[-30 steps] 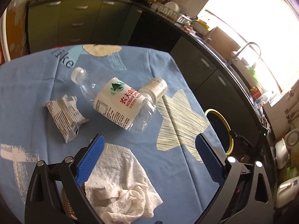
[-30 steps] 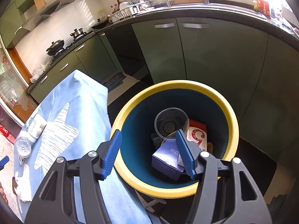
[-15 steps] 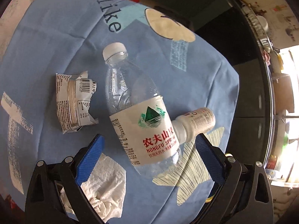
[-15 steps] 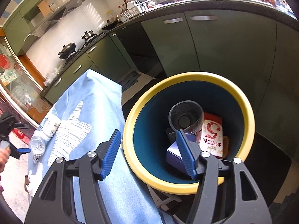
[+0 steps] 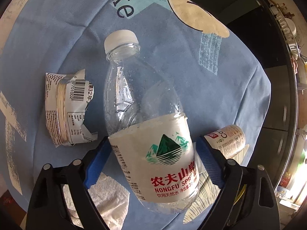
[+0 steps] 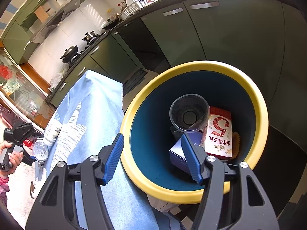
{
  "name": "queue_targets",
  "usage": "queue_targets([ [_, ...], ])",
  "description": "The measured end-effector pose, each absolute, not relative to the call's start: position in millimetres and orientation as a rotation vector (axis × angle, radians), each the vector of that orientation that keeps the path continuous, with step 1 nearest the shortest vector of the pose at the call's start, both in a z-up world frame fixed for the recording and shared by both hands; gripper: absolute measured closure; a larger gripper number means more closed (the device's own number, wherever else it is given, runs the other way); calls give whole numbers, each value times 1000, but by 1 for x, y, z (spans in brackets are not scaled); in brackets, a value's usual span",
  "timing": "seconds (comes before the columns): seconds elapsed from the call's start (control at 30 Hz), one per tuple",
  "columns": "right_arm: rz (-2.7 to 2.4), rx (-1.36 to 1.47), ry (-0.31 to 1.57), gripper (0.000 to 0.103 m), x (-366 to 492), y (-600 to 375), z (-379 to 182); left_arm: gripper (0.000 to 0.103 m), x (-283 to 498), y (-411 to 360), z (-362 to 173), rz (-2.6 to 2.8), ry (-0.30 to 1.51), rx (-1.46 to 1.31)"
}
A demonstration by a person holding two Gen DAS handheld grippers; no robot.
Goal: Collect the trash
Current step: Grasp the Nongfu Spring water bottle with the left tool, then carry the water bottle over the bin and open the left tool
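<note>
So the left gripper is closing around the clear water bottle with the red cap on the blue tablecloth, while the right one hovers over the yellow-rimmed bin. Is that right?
Nearly. The bottle's cap is white, not red, as the left wrist view shows. The rest holds: the left gripper straddles the clear water bottle lying on the blue tablecloth, and the right gripper hovers open over the yellow-rimmed bin.

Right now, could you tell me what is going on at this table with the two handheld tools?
A person is clearing trash off the blue tablecloth. The left tongs straddle the labelled body of a clear plastic water bottle with a white cap; whether they grip it yet is unclear. The right tongs hang open and empty over the yellow-rimmed blue bin, which holds a red and white carton.
</note>
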State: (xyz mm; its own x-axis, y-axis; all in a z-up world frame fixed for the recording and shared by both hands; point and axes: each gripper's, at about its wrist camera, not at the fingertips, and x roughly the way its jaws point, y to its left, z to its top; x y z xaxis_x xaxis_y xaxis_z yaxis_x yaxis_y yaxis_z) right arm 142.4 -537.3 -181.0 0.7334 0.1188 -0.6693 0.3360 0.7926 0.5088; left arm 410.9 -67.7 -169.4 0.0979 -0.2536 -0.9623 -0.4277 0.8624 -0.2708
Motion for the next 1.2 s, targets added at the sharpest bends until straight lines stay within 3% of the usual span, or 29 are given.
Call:
queue_targets([
  [0.03, -130, 662, 750, 44, 142, -539, -181, 29, 413, -69, -171, 126, 1498, -567],
  [0.13, -134, 667, 746, 44, 141, -541, -181, 31, 417, -72, -170, 109, 1489, -543],
  [1.2, -113, 653, 729, 44, 133, -538, -166, 37, 330, -75, -90, -151, 1395, -268],
])
